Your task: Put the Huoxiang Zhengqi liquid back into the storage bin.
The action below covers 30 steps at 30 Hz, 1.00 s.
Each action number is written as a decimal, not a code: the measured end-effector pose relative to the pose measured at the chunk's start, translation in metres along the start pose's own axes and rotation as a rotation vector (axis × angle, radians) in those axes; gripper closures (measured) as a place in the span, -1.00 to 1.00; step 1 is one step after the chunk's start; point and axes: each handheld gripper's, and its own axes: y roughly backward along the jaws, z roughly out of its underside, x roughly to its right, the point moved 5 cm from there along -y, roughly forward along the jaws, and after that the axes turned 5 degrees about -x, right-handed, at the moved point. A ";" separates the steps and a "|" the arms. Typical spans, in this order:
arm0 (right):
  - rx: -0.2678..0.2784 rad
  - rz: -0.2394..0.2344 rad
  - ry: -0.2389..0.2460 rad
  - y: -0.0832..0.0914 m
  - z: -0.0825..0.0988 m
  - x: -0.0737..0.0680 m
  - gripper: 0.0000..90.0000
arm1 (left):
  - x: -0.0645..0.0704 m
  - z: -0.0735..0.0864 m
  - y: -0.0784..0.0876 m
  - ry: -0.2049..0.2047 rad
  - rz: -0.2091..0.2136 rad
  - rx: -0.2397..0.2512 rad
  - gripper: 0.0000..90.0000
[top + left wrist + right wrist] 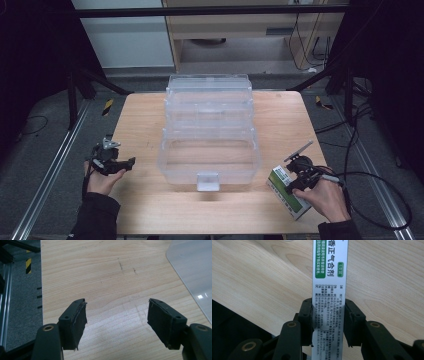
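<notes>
Green-white box clamped by right gripper, clear bin beside

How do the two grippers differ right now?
The left gripper has its jaws spread wide with nothing between them; the right gripper is shut on a green-and-white box. The left is at the table's left edge, the right near its right front corner. Both have black jaws.
</notes>
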 end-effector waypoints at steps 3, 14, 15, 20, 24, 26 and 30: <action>0.004 -0.001 -0.002 0.000 0.000 0.001 0.43 | 0.000 0.000 0.000 0.000 0.001 0.000 -0.32; 0.077 0.023 -0.010 0.014 -0.006 0.005 0.43 | 0.001 0.000 0.000 -0.001 0.001 -0.001 -0.32; 0.080 0.021 -0.017 0.016 -0.007 0.005 0.43 | 0.001 0.000 0.000 0.000 0.001 -0.001 -0.32; 0.125 0.028 -0.014 0.027 -0.011 0.007 0.43 | 0.001 0.000 0.000 -0.001 0.001 -0.002 -0.32; 0.171 0.039 -0.030 0.038 -0.016 0.009 0.43 | 0.001 0.000 -0.001 -0.003 0.002 -0.005 -0.32; 0.220 0.049 -0.041 0.048 -0.021 0.011 0.43 | 0.001 0.000 -0.001 -0.002 0.002 -0.005 -0.32; 0.249 0.052 -0.048 0.056 -0.026 0.013 0.43 | 0.002 0.000 -0.002 -0.004 0.004 -0.006 -0.32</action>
